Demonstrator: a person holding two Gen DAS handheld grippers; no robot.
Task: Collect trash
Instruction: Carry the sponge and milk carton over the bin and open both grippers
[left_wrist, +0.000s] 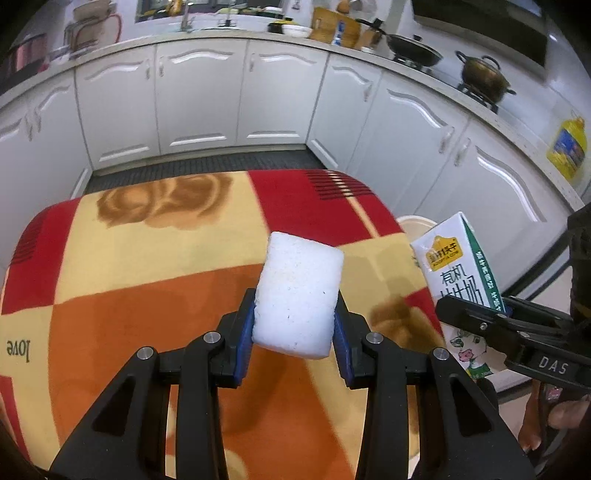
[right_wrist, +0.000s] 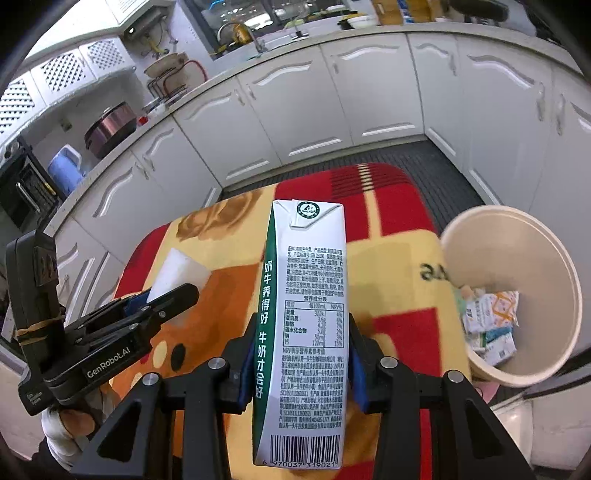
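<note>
A white foam block (left_wrist: 299, 291) is pinched between the blue pads of my left gripper (left_wrist: 295, 317), held above the patterned tablecloth (left_wrist: 147, 277). My right gripper (right_wrist: 303, 332) is shut on a white and green milk carton (right_wrist: 310, 295), which stands upright between its pads. The left wrist view has that carton (left_wrist: 458, 273) at the right, close beside the foam. From the right wrist, the left gripper (right_wrist: 166, 295) and its foam block (right_wrist: 181, 275) show at the left. A beige bin (right_wrist: 554, 258) sits to the right, just off the table's edge, with several wrappers inside.
White kitchen cabinets (left_wrist: 236, 92) curve around behind the table, with a dark floor mat (right_wrist: 424, 166) in front of them. Pots (left_wrist: 484, 74) and a yellow oil bottle (left_wrist: 567, 147) stand on the counter. A person's hand (right_wrist: 70, 417) holds the left gripper.
</note>
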